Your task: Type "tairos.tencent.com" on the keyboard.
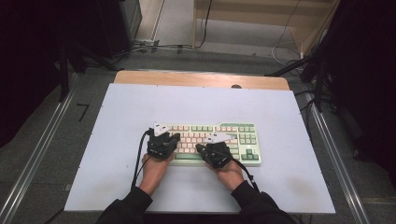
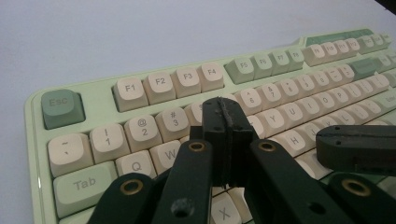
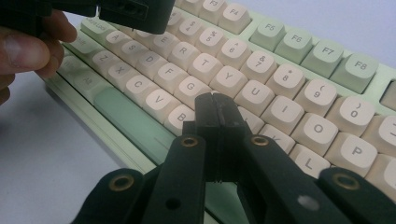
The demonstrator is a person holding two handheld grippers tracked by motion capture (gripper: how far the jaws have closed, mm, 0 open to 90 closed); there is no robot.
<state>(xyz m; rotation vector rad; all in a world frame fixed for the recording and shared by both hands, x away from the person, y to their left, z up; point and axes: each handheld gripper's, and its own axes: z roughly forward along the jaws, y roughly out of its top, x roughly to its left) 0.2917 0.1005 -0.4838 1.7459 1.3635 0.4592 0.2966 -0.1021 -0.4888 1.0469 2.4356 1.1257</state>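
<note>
1. One keyboard (image 1: 212, 142) is lying on the white table (image 1: 116, 140), pale green with cream keys and green accent keys; it is the landmark here.
2. Two grippers are hovering over the keyboard, one in each of the person's hands.
3. The left gripper (image 1: 173, 137) is sitting over the keyboard's left half, its jaws pressed fully together with nothing between them; in the left gripper view its tip (image 2: 227, 116) is standing above the number row, near the 4 and 5 keys.
4. The right gripper (image 1: 200, 148) is sitting over the keyboard's middle, jaws likewise closed and empty; in the right gripper view its tip (image 3: 217, 106) is pointing at the keys near H and B.
5. Two sleeves are entering from the table's near edge, in front of the keyboard.
</note>
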